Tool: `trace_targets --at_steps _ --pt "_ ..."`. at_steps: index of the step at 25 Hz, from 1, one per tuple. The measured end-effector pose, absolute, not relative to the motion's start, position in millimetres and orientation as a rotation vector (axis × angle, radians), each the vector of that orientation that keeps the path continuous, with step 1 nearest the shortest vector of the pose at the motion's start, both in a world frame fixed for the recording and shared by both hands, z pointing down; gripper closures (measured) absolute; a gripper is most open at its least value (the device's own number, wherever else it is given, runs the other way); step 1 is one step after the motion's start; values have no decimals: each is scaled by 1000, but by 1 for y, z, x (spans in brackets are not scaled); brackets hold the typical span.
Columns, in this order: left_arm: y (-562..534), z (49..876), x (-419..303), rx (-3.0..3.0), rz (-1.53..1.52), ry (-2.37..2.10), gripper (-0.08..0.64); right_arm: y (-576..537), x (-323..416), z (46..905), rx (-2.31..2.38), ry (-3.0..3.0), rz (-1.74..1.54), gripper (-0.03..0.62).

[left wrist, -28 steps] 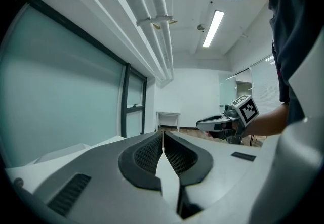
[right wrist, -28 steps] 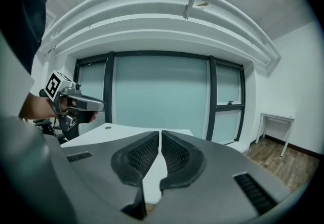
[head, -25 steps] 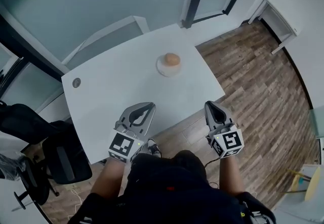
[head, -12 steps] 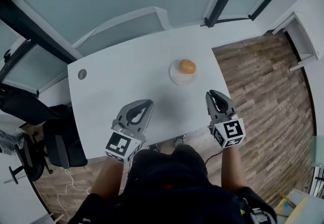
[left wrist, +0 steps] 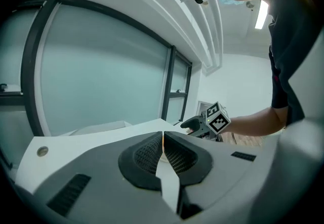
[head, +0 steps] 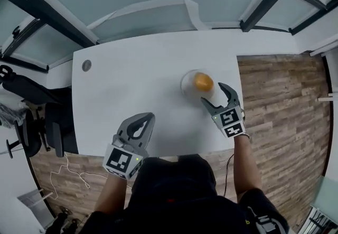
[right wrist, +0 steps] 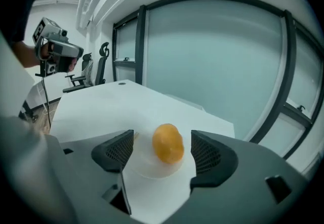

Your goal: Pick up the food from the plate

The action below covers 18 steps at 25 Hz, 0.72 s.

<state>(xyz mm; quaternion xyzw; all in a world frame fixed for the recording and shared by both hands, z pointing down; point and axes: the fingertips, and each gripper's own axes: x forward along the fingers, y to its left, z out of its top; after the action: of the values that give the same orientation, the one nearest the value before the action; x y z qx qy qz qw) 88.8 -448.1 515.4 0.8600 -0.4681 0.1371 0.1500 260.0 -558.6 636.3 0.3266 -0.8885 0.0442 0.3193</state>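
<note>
Food (head: 203, 81) sits on the plate (head: 187, 87), just ahead of our right gripper (head: 214, 94), much nearer to it than to our left gripper (head: 147, 119). The right jaws have just been opening and stand wide, the food lined up with the gap, a little past the tips, untouched. Our left jaws are closed on nothing

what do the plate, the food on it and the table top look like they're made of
Plate: pale, slightly see-through, faint sheen; probably plastic or glass.
Food: smooth rounded orange surface, low shine; real or mock, unclear.
Table top: flat, even matte white; likely laminate.
</note>
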Motion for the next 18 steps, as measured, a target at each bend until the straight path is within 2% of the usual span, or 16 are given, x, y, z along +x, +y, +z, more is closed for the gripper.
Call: trace_targets --at_steps 3,10,14,18 --pt "-452 525 80 2394 409 -1401 531 -584 252 673 739 -2280 95 236" --pt "-459 536 65 2302 396 -1472 531 -603 234 729 529 -2189 101 230" --pt "-459 534 56 2309 386 -1478 531 -607 228 721 569 -2175 32 244" --pt "-456 528 49 2353 417 -1436 531 -599 219 677 675 -2239 0 245"
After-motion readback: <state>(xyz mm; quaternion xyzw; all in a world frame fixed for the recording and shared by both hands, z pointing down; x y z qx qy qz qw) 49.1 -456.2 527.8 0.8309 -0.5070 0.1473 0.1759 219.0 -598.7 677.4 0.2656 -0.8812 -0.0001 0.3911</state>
